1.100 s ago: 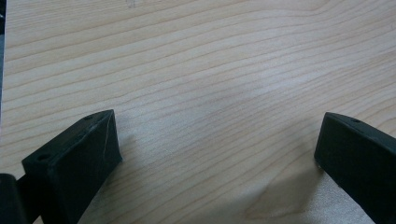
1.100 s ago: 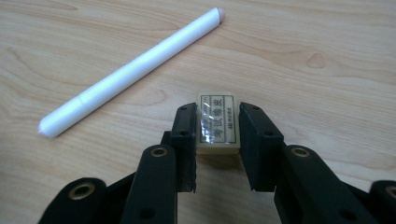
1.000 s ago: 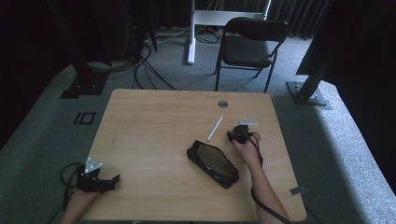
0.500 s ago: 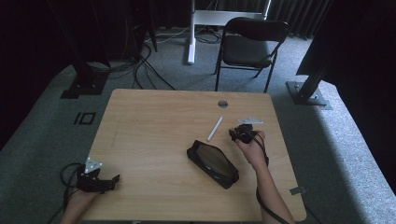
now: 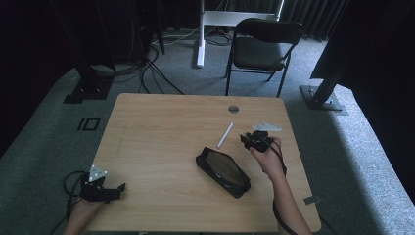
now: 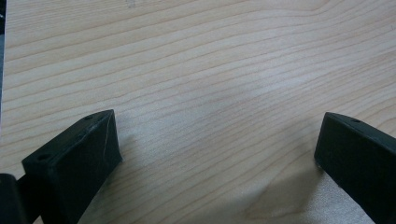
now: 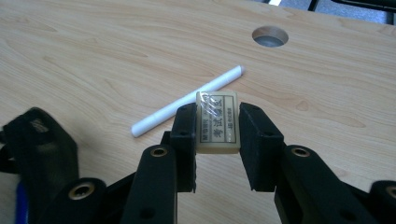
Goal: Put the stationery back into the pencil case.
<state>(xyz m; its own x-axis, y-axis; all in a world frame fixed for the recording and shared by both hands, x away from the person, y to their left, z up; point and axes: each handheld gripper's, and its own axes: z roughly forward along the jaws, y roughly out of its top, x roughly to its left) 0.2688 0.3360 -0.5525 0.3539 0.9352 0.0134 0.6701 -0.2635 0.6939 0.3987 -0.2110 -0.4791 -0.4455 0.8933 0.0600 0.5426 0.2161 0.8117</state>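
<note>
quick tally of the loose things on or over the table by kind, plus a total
eraser, held in the right gripper: 1
white pen: 1
black pencil case: 1
total: 3

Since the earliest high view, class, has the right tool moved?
Yes. The right tool, gripping a small wrapped eraser, moved up the picture, away from the black pencil case.

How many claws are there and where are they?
2. The left claw rests open at the table's near left corner. The right claw is on the right side, squeezing an eraser above the white pen, beside the black case.
</note>
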